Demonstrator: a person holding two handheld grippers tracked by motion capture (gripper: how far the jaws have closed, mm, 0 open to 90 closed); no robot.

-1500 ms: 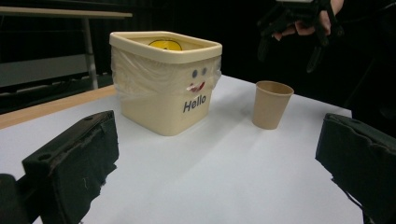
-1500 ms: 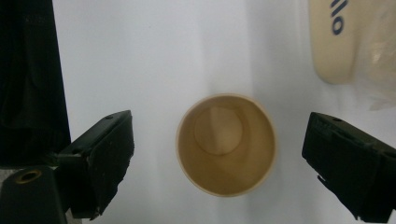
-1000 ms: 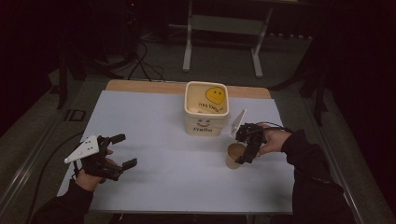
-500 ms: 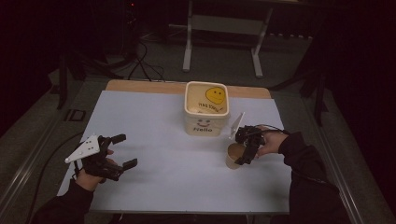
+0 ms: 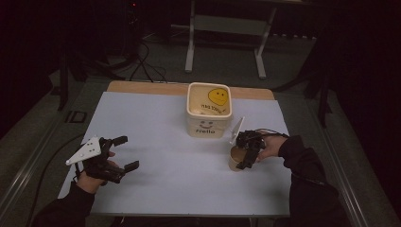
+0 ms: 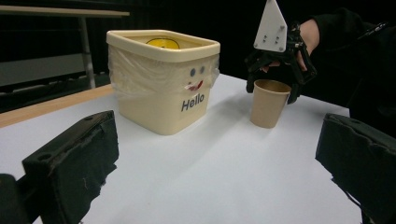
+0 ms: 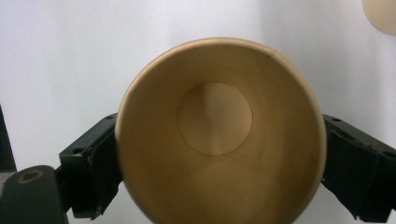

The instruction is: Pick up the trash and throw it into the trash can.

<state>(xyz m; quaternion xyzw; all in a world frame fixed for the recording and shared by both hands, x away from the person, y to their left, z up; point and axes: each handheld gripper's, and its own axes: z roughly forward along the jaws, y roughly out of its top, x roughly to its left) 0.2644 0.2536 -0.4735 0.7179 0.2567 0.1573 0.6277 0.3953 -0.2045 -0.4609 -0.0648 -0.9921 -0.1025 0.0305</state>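
My right claw (image 5: 247, 152) straddles upright paper cup (image 5: 235, 159), jaws at its sides, grip unconfirmed; cup just right of tub (image 5: 208, 115). Left claw (image 5: 124, 152) spread wide, open desk (image 5: 179, 179) between.

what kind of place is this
Probably a lab or recording studio, not a home: a white-topped table in a dark room, cables on the floor, a metal stand behind, and hand-held grippers, right gripper at a paper cup.

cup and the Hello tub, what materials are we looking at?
Cup: looks like brown kraft paper, matte; a rolled rim and a side seam show in the right gripper view, with a separate disc bottom. Empty inside.
Tub: probably moulded cream plastic, smooth with a slight sheen and a thick lip; a thin crinkled clear film liner hangs below its rim.
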